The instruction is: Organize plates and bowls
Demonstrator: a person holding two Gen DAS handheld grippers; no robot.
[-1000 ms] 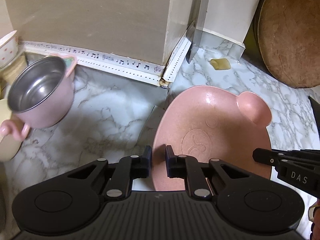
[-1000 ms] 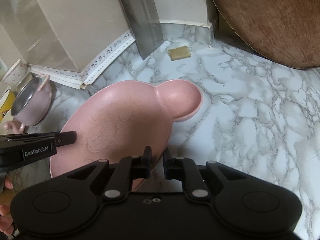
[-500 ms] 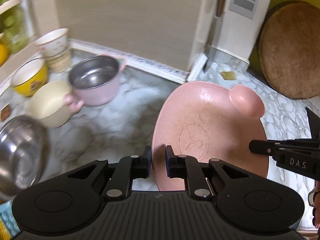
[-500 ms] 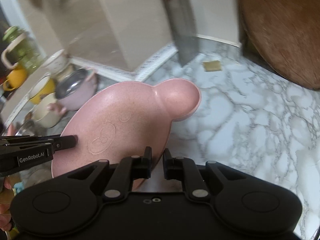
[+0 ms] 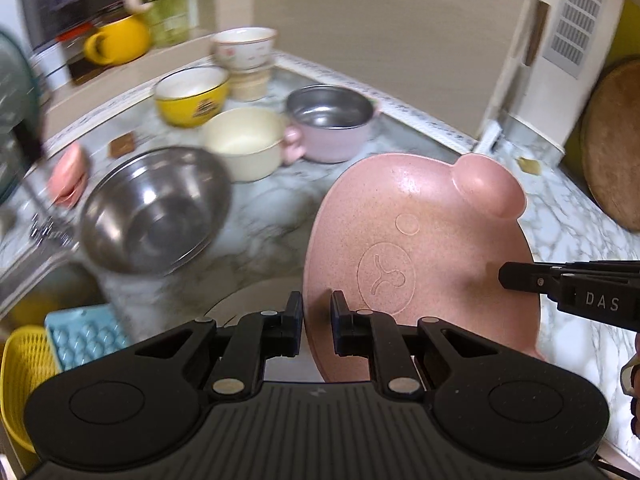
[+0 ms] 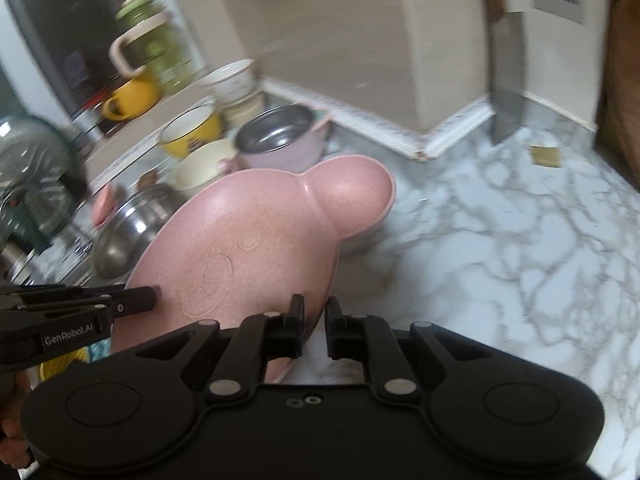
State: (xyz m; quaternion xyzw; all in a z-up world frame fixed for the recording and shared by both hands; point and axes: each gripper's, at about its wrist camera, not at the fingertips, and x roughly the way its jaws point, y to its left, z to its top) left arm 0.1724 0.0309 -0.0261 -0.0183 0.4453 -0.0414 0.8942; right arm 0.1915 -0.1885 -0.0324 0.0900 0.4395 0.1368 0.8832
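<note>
A pink bear-shaped plate [image 5: 420, 248] with a round ear hangs above the marble counter, tilted. My left gripper [image 5: 317, 322] is shut on its near left rim, and my right gripper [image 6: 315, 328] is shut on its near right rim [image 6: 280, 264]. Each gripper shows in the other's view as a black finger [image 5: 560, 280] at the plate's edge [image 6: 100, 300]. Beyond the plate, to the left, stand a steel bowl [image 5: 154, 210], a cream bowl [image 5: 244, 142], a pink steel-lined pot [image 5: 332, 122], a yellow bowl [image 5: 192, 94] and a stack of white bowls [image 5: 245, 54].
A round wooden board [image 5: 612, 140] leans at the right. A cleaver [image 6: 508, 92] hangs by the wall corner. A yellow mug [image 5: 120, 40] and a green jar sit on a ledge at the left. A yellow basket [image 5: 24, 380] and a blue tray [image 5: 86, 336] lie below left.
Both grippers have lifted the pink plate and carried it back and leftward; the bowls at the left have come into view. The grips have not changed.
</note>
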